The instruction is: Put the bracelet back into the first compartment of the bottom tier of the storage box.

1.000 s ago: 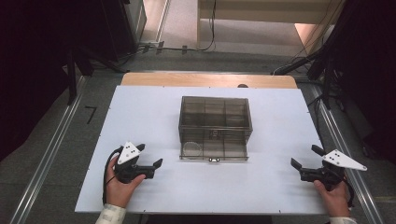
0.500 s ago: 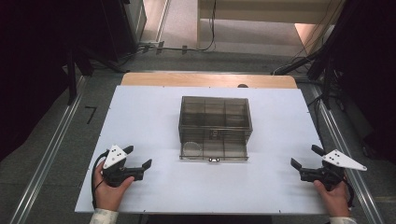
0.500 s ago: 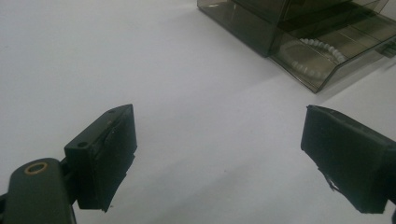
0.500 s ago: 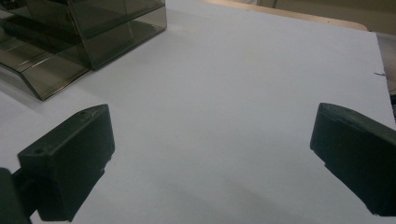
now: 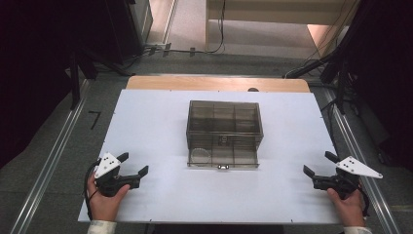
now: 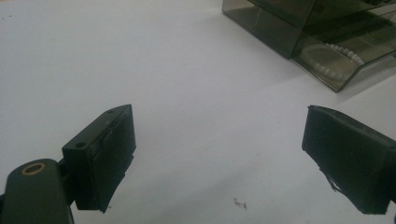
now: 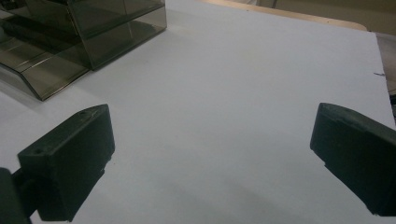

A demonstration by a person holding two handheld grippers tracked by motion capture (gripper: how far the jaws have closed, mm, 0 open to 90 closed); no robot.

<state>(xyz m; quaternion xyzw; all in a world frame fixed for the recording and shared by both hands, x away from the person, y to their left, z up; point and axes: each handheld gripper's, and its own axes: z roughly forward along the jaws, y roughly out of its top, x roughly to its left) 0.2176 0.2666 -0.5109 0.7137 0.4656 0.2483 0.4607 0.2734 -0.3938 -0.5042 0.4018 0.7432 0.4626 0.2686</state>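
We look down on a white table top (image 5: 146, 126) laid over a wooden table whose pale edge (image 5: 214, 83) shows at the far side. Grey carpet (image 5: 39, 161) runs around it, with metal rails (image 5: 53, 156) on the left and right. Black drapes (image 5: 44, 53) darken both sides. Cables (image 5: 195, 50) cross the far floor, where warm light falls on a pale cabinet (image 5: 272, 9).
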